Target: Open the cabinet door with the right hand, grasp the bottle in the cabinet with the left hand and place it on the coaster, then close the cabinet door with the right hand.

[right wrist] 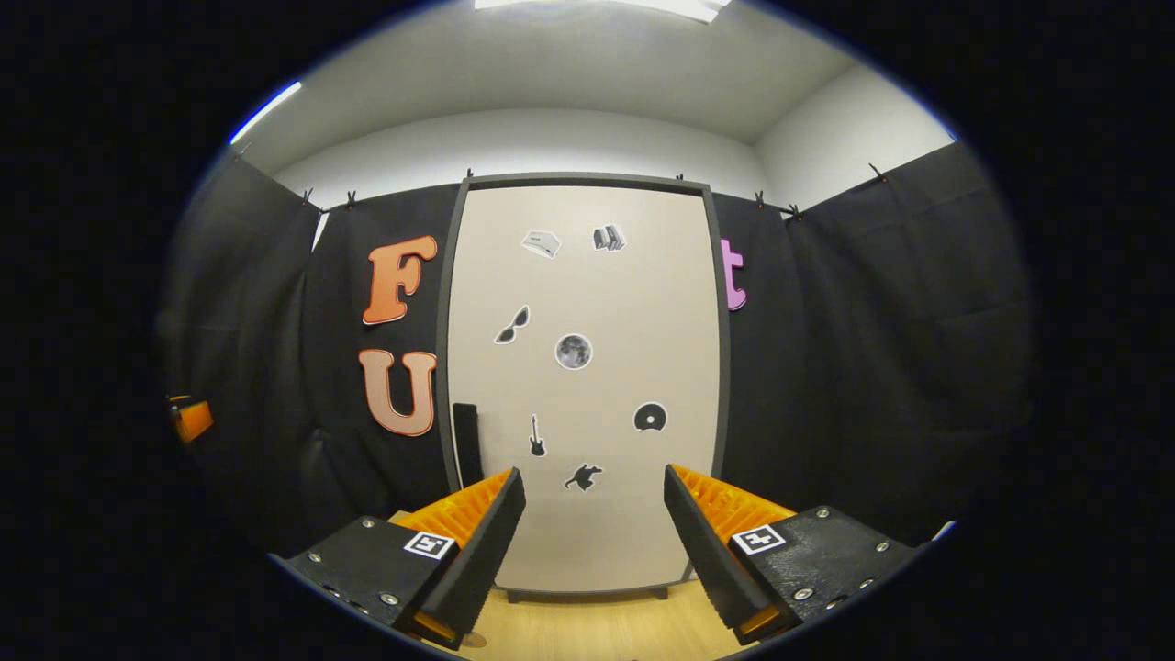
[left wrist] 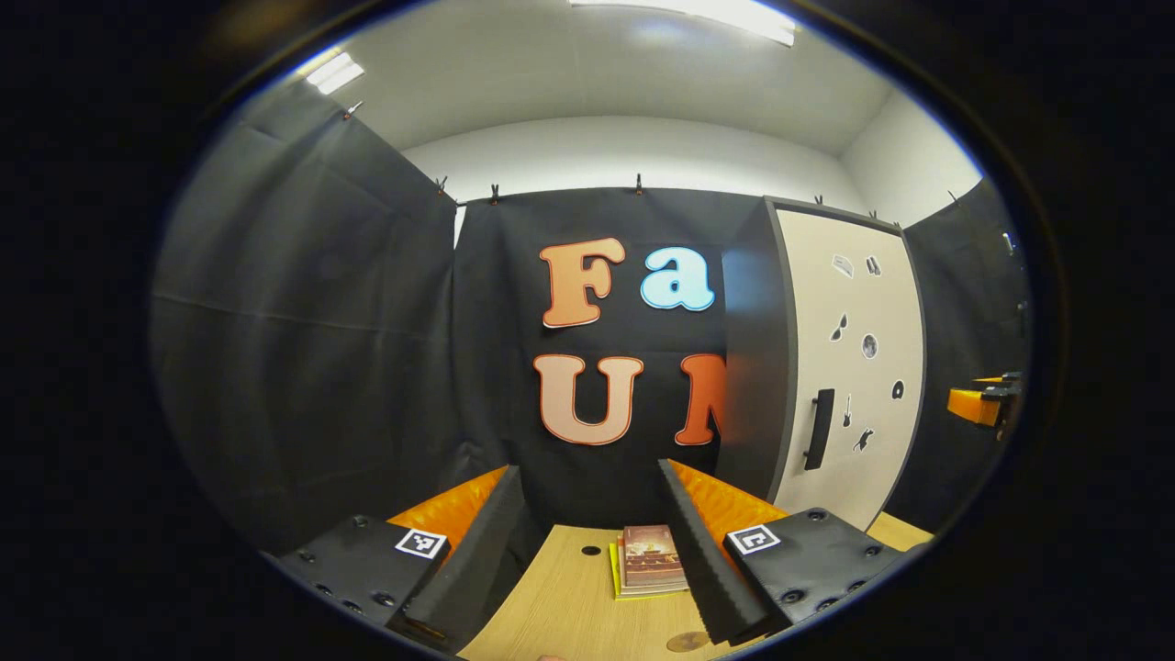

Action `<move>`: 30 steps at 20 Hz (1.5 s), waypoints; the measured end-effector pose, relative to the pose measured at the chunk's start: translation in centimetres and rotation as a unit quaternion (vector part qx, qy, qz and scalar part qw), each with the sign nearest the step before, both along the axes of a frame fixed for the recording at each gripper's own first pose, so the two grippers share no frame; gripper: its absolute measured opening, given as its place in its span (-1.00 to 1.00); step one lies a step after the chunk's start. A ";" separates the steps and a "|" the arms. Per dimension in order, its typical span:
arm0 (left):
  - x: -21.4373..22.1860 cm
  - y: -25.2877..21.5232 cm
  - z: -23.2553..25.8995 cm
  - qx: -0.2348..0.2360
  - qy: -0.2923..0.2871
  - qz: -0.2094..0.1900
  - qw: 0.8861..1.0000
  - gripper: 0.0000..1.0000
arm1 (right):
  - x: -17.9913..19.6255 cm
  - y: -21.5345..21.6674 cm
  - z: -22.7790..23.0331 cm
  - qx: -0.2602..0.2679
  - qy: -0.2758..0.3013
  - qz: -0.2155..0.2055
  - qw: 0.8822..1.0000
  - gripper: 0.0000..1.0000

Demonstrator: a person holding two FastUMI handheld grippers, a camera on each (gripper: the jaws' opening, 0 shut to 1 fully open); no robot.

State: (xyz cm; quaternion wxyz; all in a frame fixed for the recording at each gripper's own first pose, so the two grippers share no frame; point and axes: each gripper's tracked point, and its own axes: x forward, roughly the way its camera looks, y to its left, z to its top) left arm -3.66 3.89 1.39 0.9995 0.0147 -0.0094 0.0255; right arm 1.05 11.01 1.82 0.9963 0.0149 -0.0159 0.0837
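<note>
On table — cabinet door (right wrist: 587,367) upright, shut

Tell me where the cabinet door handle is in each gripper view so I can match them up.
Left gripper view: the handle stands right of centre, on the door's left side.
Right gripper view: the handle sits left of centre, just above the right gripper's left finger.
Shared landmark: the guitar sticker beside it.

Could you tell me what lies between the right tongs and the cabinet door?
Nothing: in the right gripper view, the open right tongs face the closed cabinet door.
</note>
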 end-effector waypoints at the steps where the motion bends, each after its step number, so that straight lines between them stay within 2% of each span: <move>1: -0.3 0.4 0.1 0.001 -0.001 0.003 1.000 0.90 | 0.6 1.0 0.1 0.003 -0.001 0.005 1.000 0.88; 7: -1.3 2.7 -0.5 0.000 0.005 0.032 0.999 0.90 | 4.3 6.5 -0.4 0.005 0.004 0.038 0.999 0.88; 14: -2.0 4.6 -1.7 0.001 0.021 0.055 0.998 0.90 | 9.7 11.8 -3.5 -0.007 0.038 0.057 0.998 0.87; 19: -2.4 6.0 -2.0 0.010 0.025 0.072 0.997 0.91 | 13.3 14.2 -4.9 -0.029 0.042 0.051 0.997 0.88; 23: -2.6 7.1 -2.6 0.013 0.031 0.082 0.996 0.92 | 15.2 15.6 -6.3 -0.018 0.062 0.056 0.996 0.82; 26: -2.9 8.1 -3.3 0.012 0.037 0.093 0.995 0.90 | 16.3 16.3 -7.1 -0.019 0.071 0.056 0.996 0.40; 29: -3.0 8.6 -3.6 0.011 0.042 0.098 0.994 0.92 | 16.5 17.1 -7.9 -0.016 0.083 0.059 0.995 0.10; 30: -3.1 8.6 -3.6 0.011 0.043 0.099 0.994 0.91 | 16.5 16.9 -7.7 -0.013 0.081 0.058 0.995 -0.20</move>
